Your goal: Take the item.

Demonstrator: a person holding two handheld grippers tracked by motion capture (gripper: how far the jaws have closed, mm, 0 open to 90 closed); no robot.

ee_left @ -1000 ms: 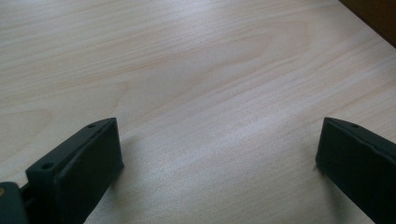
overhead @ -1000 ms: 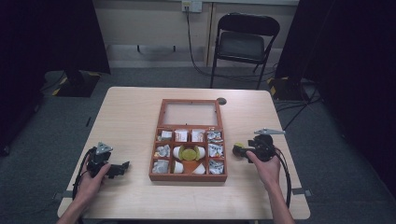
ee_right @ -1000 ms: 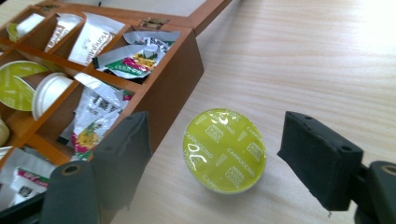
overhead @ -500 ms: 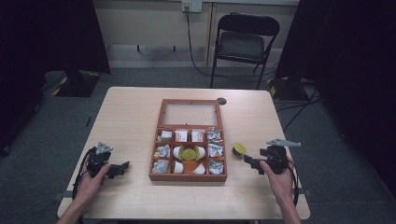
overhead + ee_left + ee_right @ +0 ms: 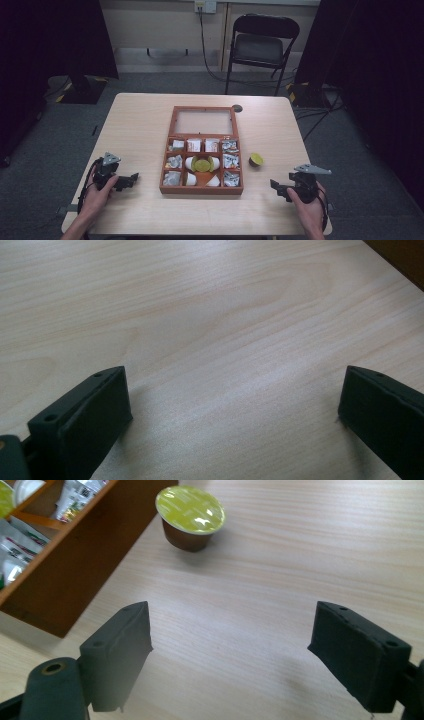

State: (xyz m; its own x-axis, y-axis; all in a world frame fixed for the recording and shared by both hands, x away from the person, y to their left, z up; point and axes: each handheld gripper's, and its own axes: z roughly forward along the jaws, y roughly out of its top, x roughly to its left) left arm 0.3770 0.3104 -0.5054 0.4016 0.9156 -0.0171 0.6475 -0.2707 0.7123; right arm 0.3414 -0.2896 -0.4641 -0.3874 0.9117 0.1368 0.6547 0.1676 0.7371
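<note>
One green-lidded coffee capsule (image 5: 256, 160) stands on the table (image 5: 140, 125) just right of the wooden compartment box (image 5: 202, 189), ahead of the right gripper (image 5: 278, 188) and apart from it — jaws wide, nothing between them. A second green-lidded capsule (image 5: 202, 164) lies in the box's middle compartment. Left of the box, the left gripper (image 5: 131, 178) rests with jaws spread — empty too.

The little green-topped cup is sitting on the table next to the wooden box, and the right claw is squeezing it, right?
Not quite. The cup does sit on the table beside the wooden box, but the right claw is open and away from it, holding nothing. The right gripper view shows this.
</note>
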